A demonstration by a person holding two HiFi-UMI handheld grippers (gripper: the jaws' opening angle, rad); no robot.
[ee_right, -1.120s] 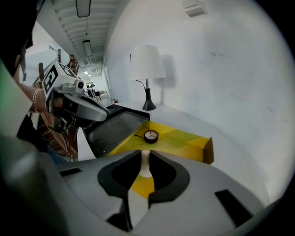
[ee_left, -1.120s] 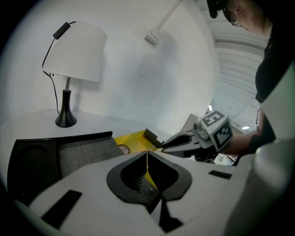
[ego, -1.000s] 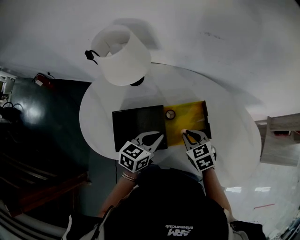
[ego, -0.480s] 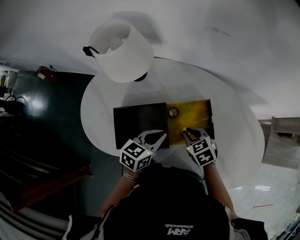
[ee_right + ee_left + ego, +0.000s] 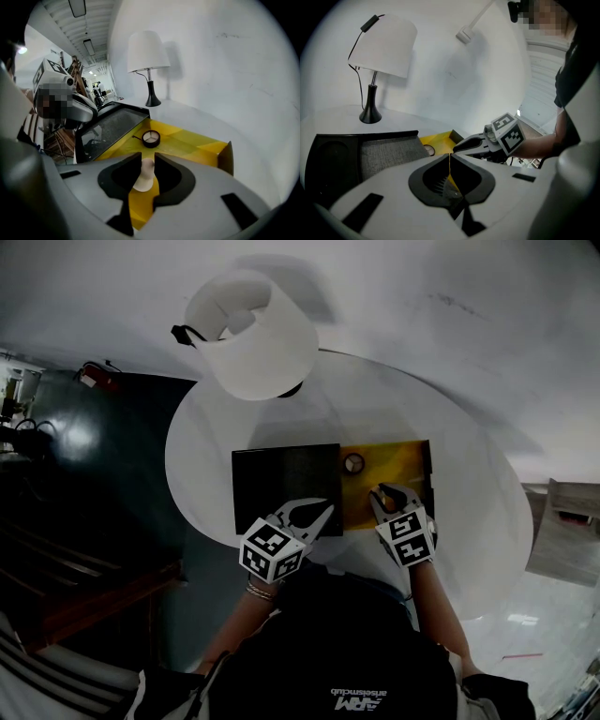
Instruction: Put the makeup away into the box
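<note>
An open box (image 5: 389, 479) with a yellow inside lies on the round white table, its black lid (image 5: 281, 486) folded flat to the left. A round compact (image 5: 353, 463) rests in the box's far left corner. My right gripper (image 5: 382, 493) reaches over the box's near edge. Its jaws have just been opening, and a beige makeup sponge (image 5: 144, 176) still fills the gap between the pads, low over the yellow floor. My left gripper (image 5: 323, 510) is shut and empty at the lid's near right corner. In the left gripper view the right gripper (image 5: 464, 144) shows beyond the closed jaws.
A white-shaded table lamp (image 5: 253, 338) on a black base stands at the table's far side, behind the lid. The table (image 5: 469, 512) stands against a white wall. A dark floor drops away to the left of the table.
My right gripper has moved a little further over the box, toward the compact. The left gripper has stayed at the lid's corner.
</note>
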